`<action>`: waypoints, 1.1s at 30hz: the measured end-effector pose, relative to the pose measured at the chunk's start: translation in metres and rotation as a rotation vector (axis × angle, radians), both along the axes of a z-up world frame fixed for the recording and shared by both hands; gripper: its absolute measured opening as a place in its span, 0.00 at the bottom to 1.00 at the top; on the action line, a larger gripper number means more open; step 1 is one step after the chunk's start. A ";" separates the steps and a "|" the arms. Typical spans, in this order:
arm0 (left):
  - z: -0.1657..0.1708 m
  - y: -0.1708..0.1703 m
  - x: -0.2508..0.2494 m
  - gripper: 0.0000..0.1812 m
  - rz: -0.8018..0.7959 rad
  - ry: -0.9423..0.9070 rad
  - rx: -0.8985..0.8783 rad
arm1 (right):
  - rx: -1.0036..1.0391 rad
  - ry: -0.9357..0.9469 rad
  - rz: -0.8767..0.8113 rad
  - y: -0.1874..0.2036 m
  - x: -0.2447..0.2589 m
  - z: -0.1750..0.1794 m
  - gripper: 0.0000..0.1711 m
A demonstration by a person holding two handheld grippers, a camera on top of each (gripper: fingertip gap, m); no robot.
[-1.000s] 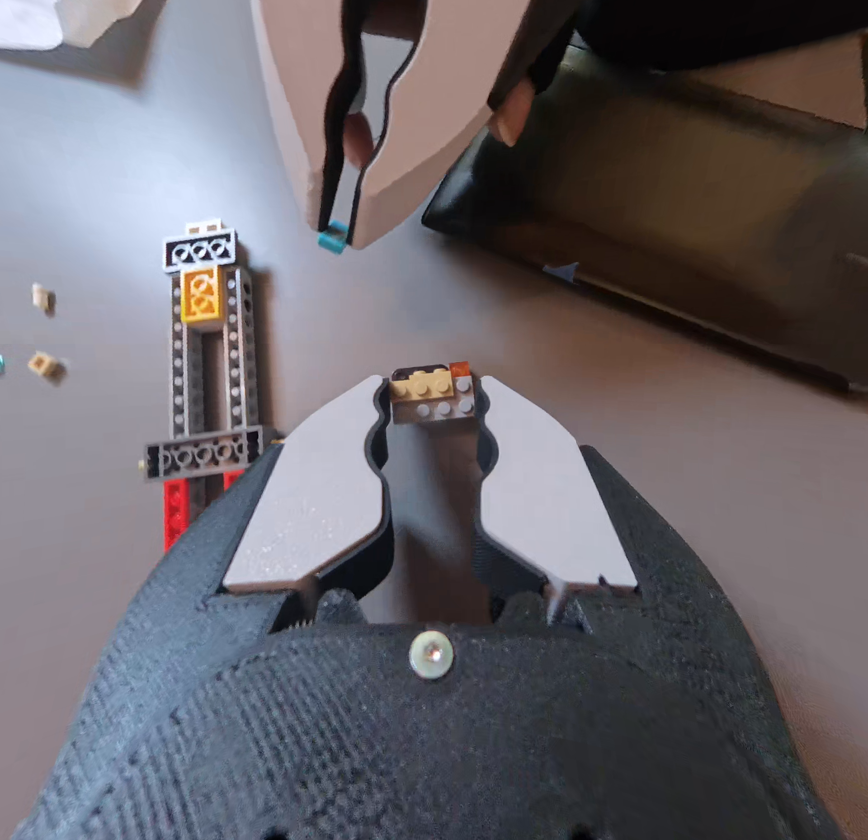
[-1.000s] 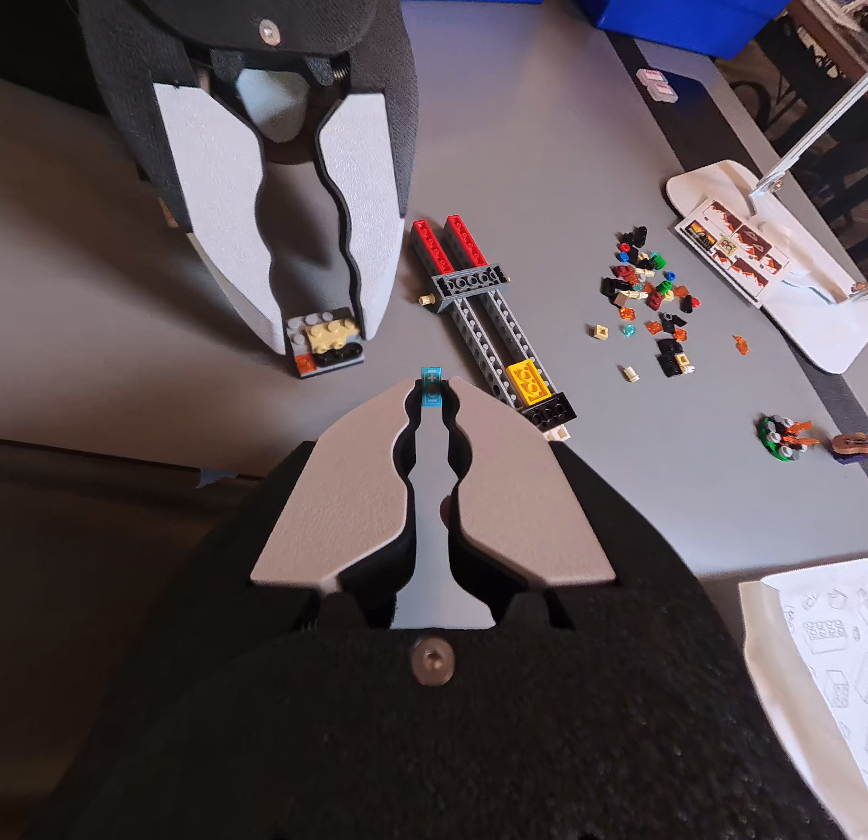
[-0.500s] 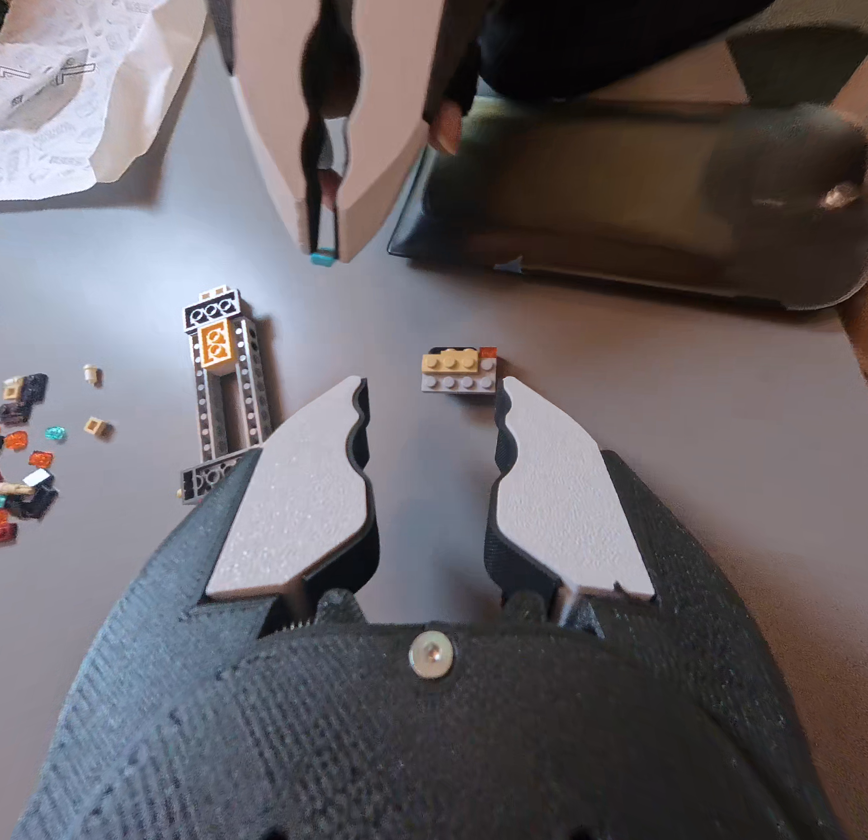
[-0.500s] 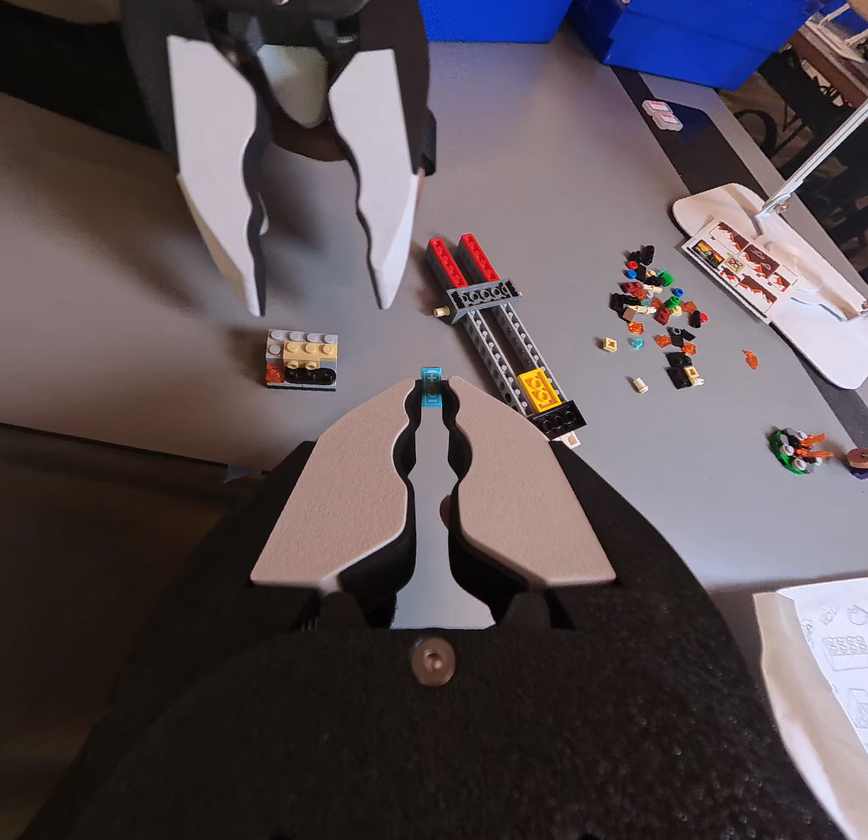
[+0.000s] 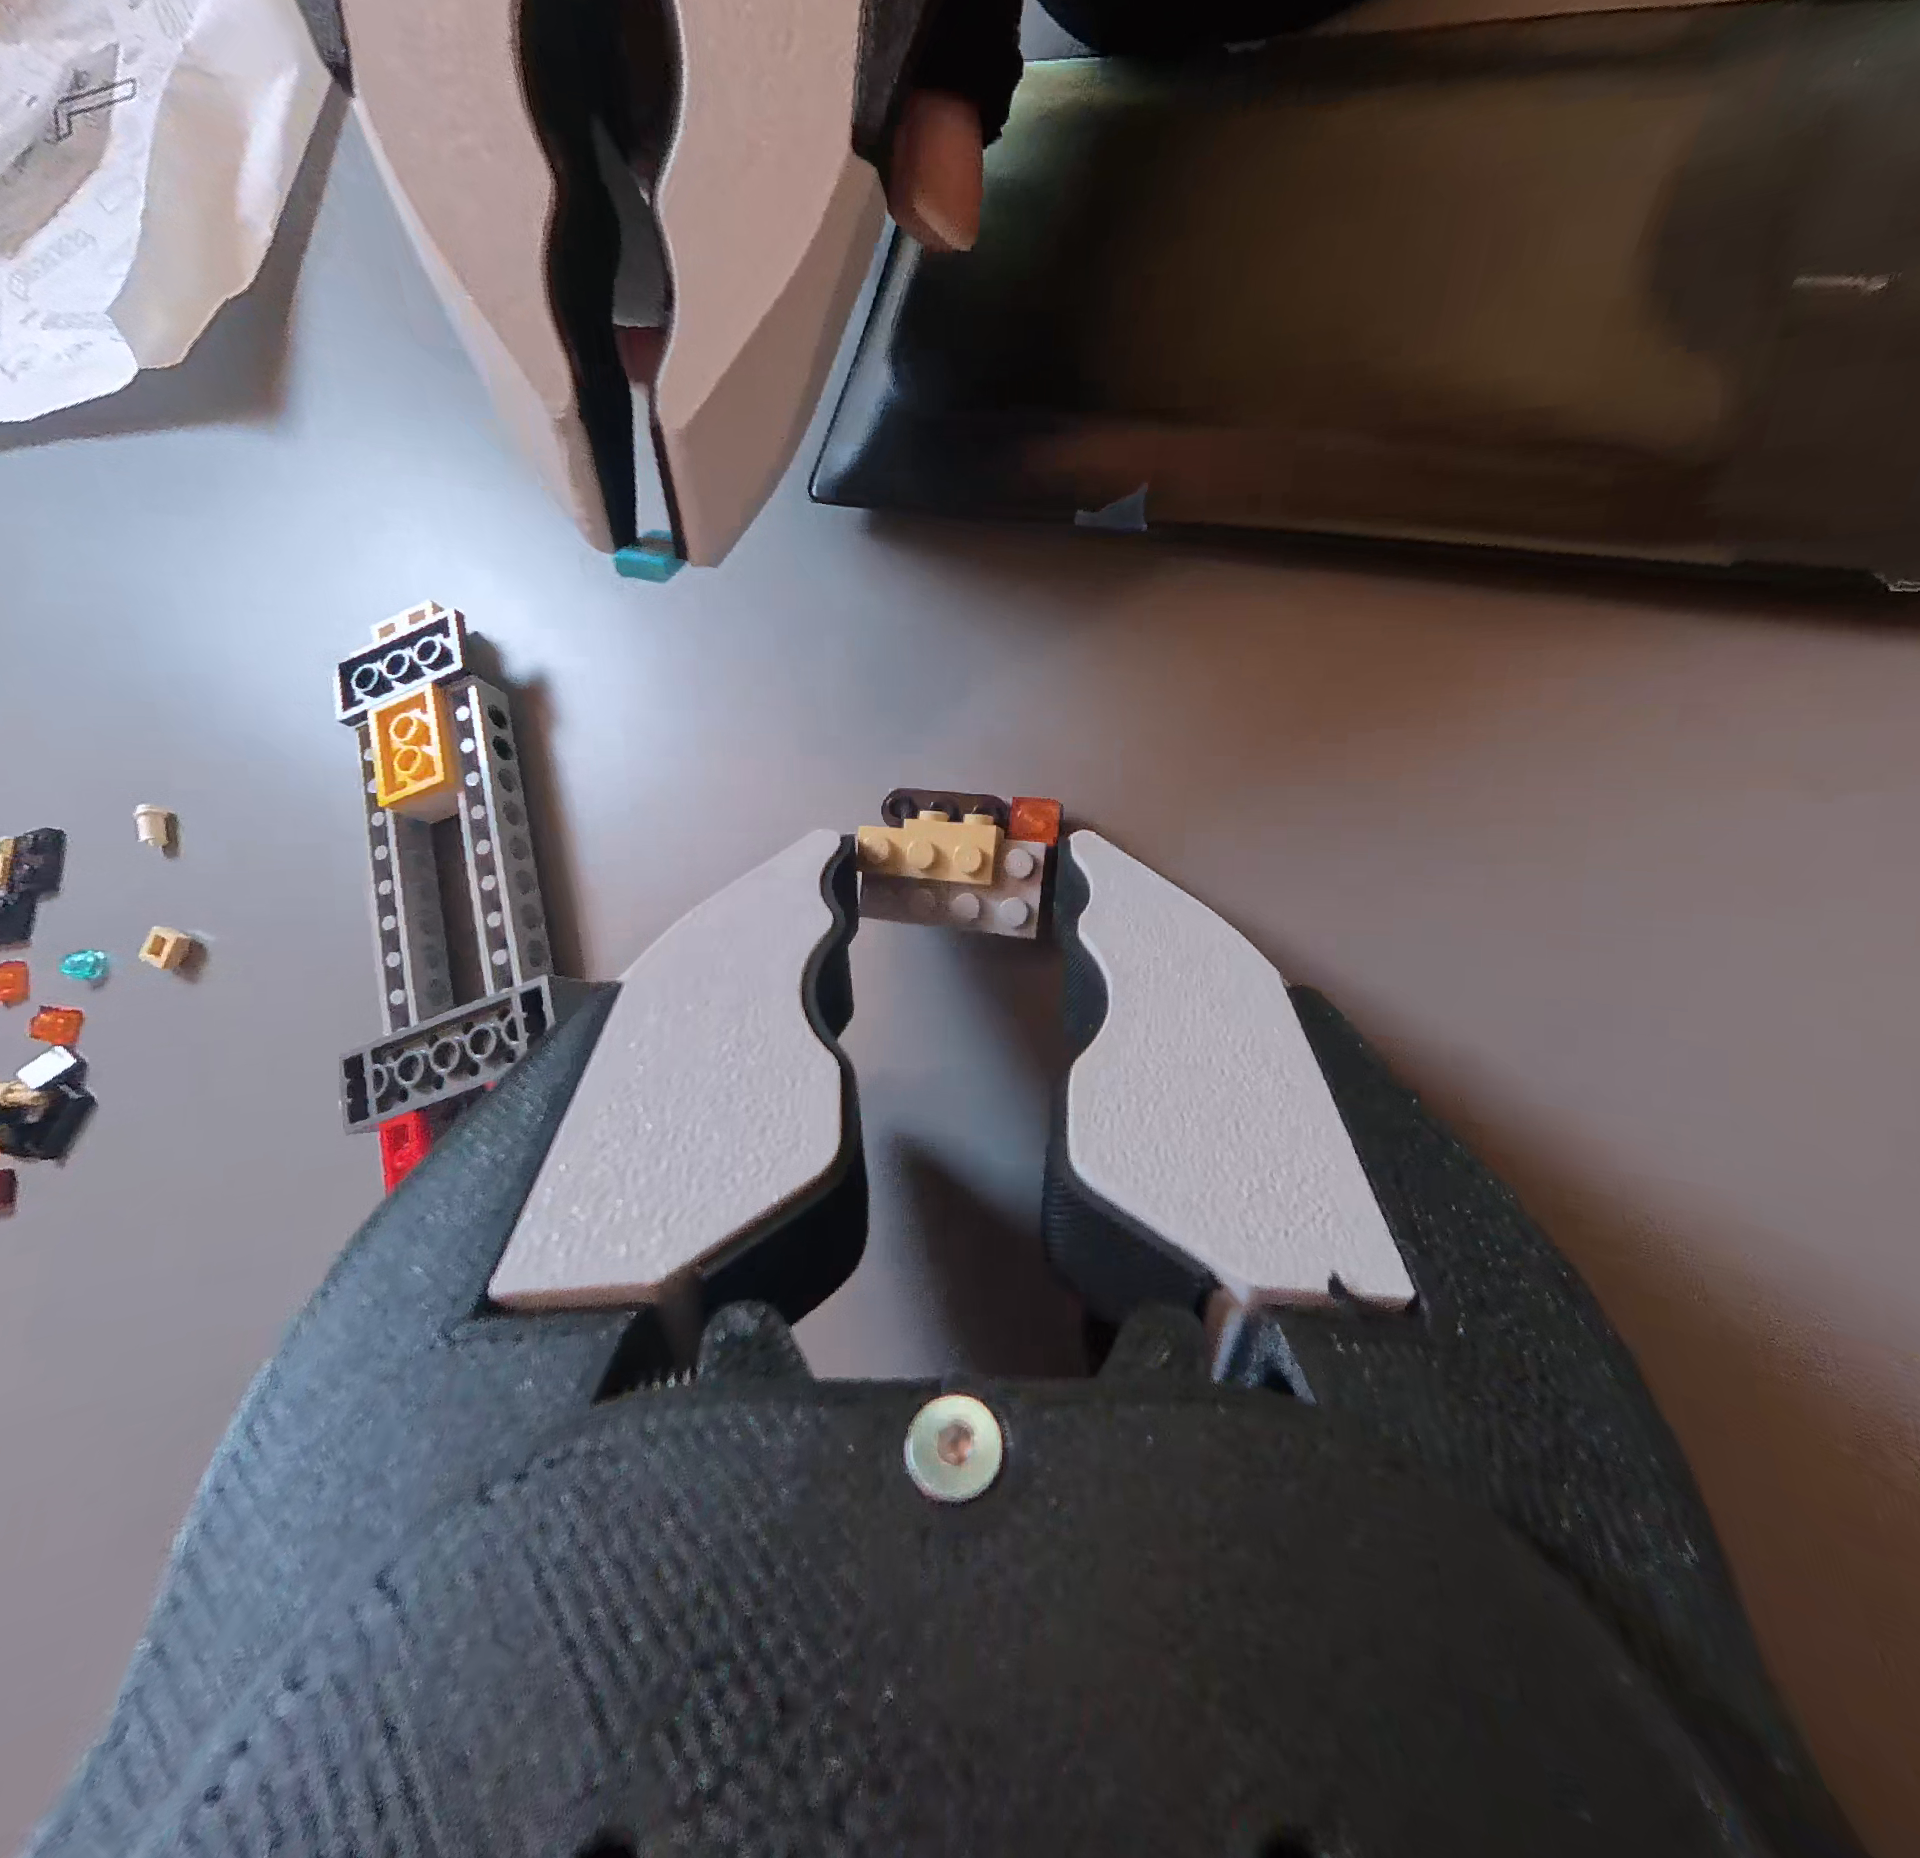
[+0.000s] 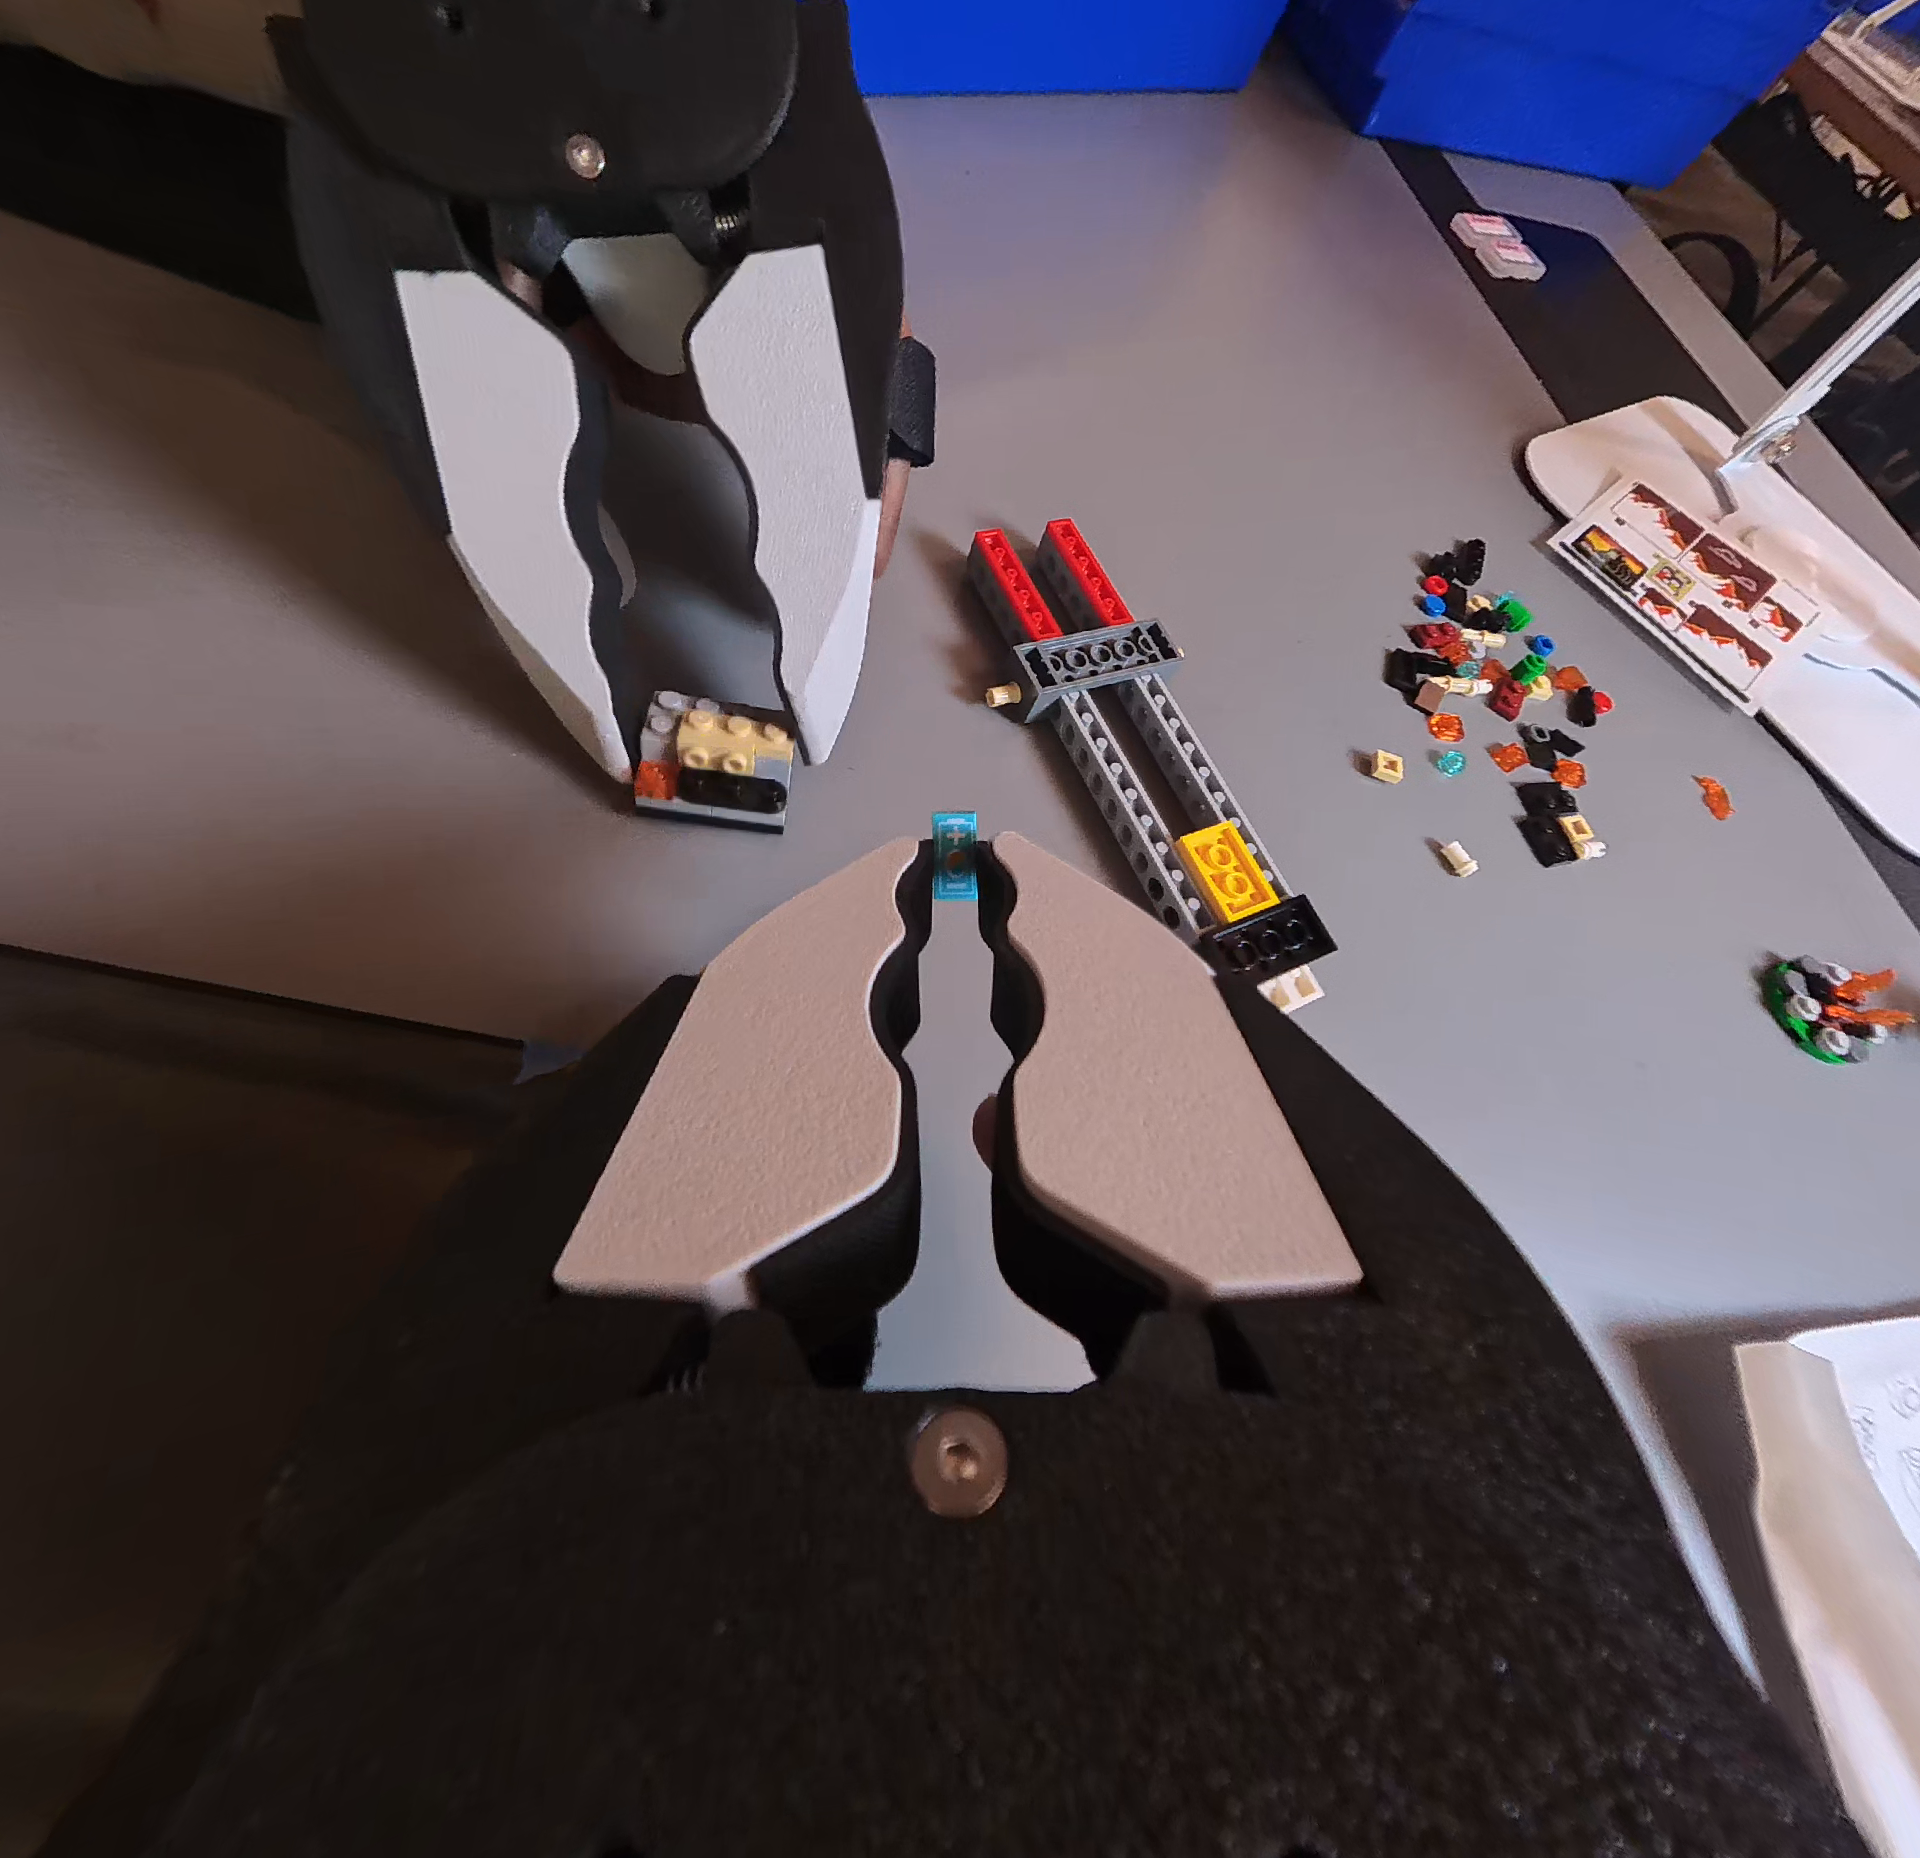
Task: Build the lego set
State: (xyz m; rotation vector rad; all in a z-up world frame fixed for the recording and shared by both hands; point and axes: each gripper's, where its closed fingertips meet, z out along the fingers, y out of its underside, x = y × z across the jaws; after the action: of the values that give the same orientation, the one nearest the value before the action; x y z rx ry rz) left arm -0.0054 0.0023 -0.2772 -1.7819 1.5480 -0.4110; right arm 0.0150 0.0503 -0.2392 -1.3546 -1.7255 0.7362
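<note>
A small brick assembly (image 5: pixel 951 878) of grey, tan, black and orange pieces sits on the grey table. My left gripper (image 5: pixel 956 858) is closed around its two sides. It also shows in the right wrist view (image 6: pixel 717 764), between the left gripper's fingertips (image 6: pixel 717 748). My right gripper (image 6: pixel 956 852) is shut on a small teal tile (image 6: pixel 954 858), held just above the table a short way from the assembly. In the left wrist view the right gripper (image 5: pixel 649 546) points down with the teal tile (image 5: pixel 644 565) at its tip.
A long grey beam frame (image 6: pixel 1132 759) with red, yellow and black bricks lies to the right. Beyond it are several loose pieces (image 6: pixel 1496 676), a sticker sheet (image 6: pixel 1673 582) and a small green build (image 6: pixel 1829 1008). Blue bins (image 6: pixel 1039 11) stand at the back. Instruction paper (image 5: pixel 94 198) and a dark panel (image 5: pixel 1351 302) lie near the table edge. My hands' fingertips stand some 7 cm from each other.
The left gripper held the assembly, opened and lifted off it, and has now come back down and closed around it. The right gripper keeps the teal tile and has shifted slightly.
</note>
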 end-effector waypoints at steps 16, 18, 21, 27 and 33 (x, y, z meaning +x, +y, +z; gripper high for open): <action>-0.003 -0.014 -0.007 0.20 -0.113 -0.117 -0.166 | 0.165 -0.067 0.306 -0.062 -0.013 -0.008 0.05; -0.005 -0.011 -0.011 0.21 -0.097 -0.086 -0.151 | 0.160 -0.078 0.305 -0.062 -0.015 -0.012 0.05; -0.005 -0.009 -0.015 0.21 -0.086 -0.082 -0.140 | 0.165 -0.078 0.311 -0.061 -0.020 -0.009 0.05; -0.005 -0.010 -0.014 0.19 -0.098 -0.084 -0.134 | 0.223 -0.227 0.395 -0.058 -0.026 -0.017 0.05; -0.003 -0.013 -0.014 0.19 -0.122 -0.107 -0.142 | 0.250 -0.367 0.528 -0.063 -0.033 -0.021 0.05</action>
State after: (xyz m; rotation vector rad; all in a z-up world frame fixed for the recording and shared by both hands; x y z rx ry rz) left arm -0.0193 -0.0106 -0.2806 -1.7456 1.5900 -0.6794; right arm -0.0182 -0.0129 -0.2606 -0.9035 -2.4259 0.5409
